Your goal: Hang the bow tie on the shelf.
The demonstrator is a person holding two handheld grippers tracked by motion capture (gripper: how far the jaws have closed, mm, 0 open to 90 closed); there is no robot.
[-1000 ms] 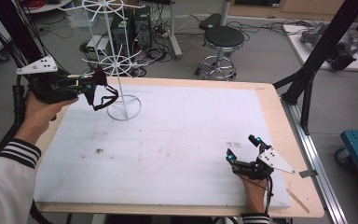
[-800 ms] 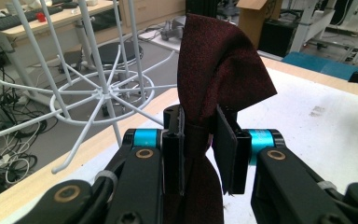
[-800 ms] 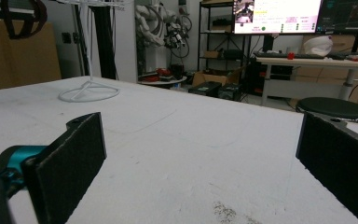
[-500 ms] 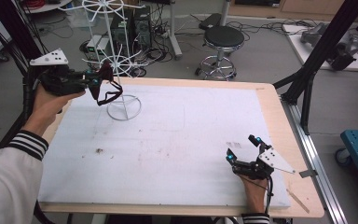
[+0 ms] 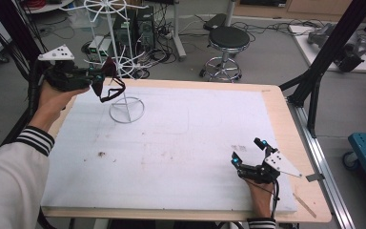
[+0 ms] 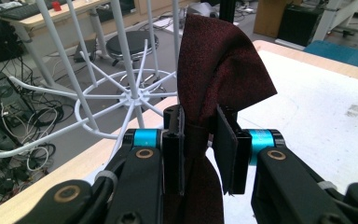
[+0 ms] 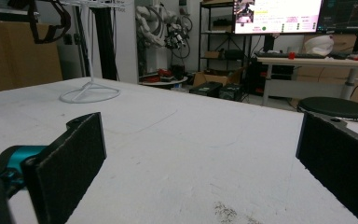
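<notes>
So the left hand-held gripper [image 5: 100,78] is up off the bench [image 5: 271,100] at the far left corner, and its jaws are clamped narrow around the knot of a dark red bow tie [image 6: 214,70], you can see the pinch really clearly in the left gripper view, one wing of the tie standing up above the pads and the rest hanging below. From the high view a dark strap loop [image 5: 110,93] dangles under the gripper, right next to the pole of the white wire rack [image 5: 119,62] that stands on its ring base at that corner. My guess is the tie is meant to go on one of the rack's arms, though nobody gave me the task so take that with salt. The right hand-held gripper [image 5: 248,155] is resting low on the bench near the front right, jaws spread wide with nothing between them, well apart from all the action. What could go wrong: that rack looks light and spindly, so if the gripper or the strap bumps or snags a spoke it could tip or slide, and there's no second hand steadying it. Also the grip is only on the knot, so the floppy loop could catch the wrong spoke or miss the arm altogether. And if the jaws open before the strap is really over an arm, the tie just drops.
</notes>
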